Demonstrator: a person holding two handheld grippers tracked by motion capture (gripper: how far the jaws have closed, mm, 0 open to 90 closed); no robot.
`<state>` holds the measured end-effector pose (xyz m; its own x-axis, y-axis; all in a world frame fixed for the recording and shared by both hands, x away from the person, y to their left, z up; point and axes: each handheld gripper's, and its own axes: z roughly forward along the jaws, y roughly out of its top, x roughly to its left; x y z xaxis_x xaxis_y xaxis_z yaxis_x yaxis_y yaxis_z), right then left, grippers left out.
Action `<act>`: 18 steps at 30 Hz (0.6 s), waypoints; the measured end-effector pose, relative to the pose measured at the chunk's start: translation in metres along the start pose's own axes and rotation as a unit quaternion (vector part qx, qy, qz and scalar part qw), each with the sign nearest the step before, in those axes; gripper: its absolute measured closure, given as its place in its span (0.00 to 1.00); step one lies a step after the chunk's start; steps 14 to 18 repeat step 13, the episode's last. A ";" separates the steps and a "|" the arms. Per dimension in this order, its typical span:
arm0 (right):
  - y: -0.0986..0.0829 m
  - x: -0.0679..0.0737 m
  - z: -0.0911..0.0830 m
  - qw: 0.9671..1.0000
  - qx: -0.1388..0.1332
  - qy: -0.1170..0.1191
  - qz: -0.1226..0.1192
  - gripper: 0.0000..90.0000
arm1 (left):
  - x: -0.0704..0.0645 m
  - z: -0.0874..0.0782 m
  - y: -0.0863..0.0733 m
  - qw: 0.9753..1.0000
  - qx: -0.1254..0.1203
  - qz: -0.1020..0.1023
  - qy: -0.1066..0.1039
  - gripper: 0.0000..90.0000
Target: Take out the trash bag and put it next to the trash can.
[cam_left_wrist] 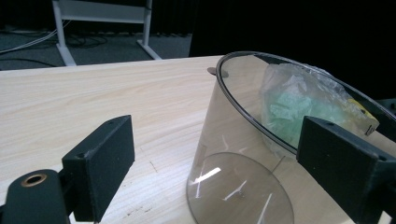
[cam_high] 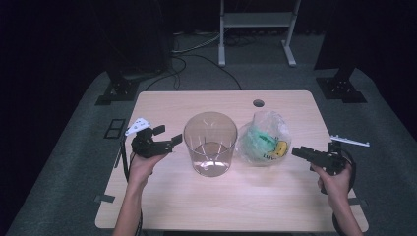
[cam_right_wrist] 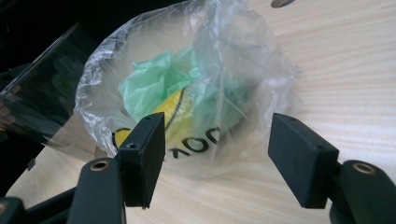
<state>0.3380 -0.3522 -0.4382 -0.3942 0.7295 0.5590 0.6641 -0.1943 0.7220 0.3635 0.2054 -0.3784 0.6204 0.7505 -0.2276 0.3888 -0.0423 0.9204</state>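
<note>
Centrally, crumpled clear plastic bag (cam_high: 263,138), green-yellow contents, beside clear tub (cam_high: 210,143); both grippers agape, empty.

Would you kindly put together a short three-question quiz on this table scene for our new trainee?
1. True or false: the clear plastic bag lies inside the transparent tub.
2. Multiple choice: the right hand-held gripper points at A) the tub, B) the bag, C) the hole in the table.
3. Short answer: how do the jaws of the left hand-held gripper stand, and do they touch the tub?

Key
1. False: the bag rests on the table beside the tub, on its right in the high view.
2. B.
3. Open; they show no contact with the tub, which stands just ahead of them.
</note>
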 end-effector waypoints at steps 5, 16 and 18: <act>-0.008 -0.002 -0.005 1.000 -0.001 -0.002 0.000 0.40 | 0.000 -0.001 0.000 1.000 0.000 -0.001 0.001 0.11; -0.037 -0.001 -0.019 1.000 -0.018 -0.010 -0.004 0.39 | 0.001 -0.003 0.002 1.000 -0.006 -0.001 0.003 0.11; -0.037 -0.001 -0.019 1.000 -0.018 -0.010 -0.004 0.39 | 0.001 -0.003 0.002 1.000 -0.006 -0.001 0.003 0.11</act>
